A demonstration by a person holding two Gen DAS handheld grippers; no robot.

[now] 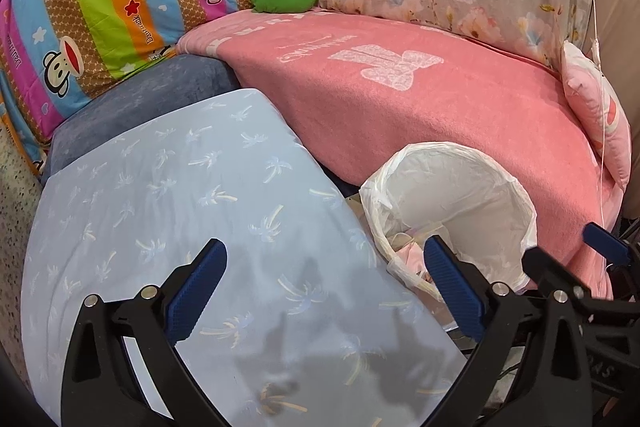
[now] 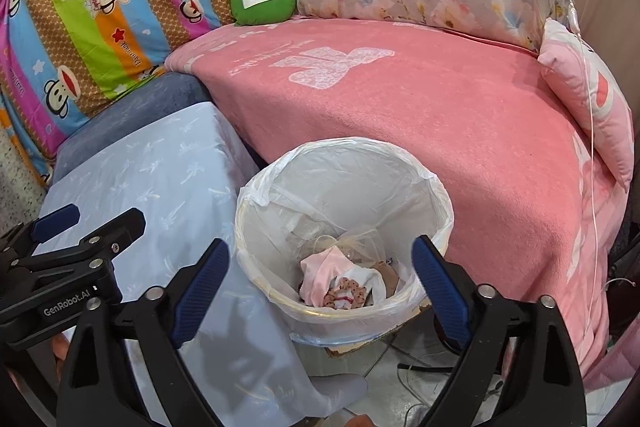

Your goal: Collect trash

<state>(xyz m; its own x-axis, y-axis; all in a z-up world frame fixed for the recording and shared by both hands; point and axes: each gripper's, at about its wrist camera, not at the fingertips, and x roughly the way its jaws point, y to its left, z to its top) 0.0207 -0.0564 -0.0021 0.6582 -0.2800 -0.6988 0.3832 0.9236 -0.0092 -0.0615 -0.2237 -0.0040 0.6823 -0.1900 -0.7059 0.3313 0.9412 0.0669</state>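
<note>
A round bin with a white liner [image 2: 340, 187] stands on the floor between a pink-covered seat and a blue-draped stool. At its bottom lies crumpled pink and white trash [image 2: 336, 283] with a clear wrapper. My right gripper [image 2: 320, 259] hangs over the bin's near rim, open wide and empty. My left gripper [image 1: 324, 259] is open and empty above the blue cloth, with the bin [image 1: 460, 187] just past its right finger. Each gripper shows at the edge of the other's view: the left [image 2: 96, 219], the right [image 1: 568, 251].
A light blue palm-print cloth [image 1: 180, 195] covers the stool at the left. A pink blanket [image 2: 440, 115] covers the seat behind the bin. A green cushion [image 2: 262, 1], a striped monkey-print pillow [image 2: 100, 7] and a pink pillow [image 2: 592, 95] lie around it. Cables [image 2: 420, 367] lie on the floor.
</note>
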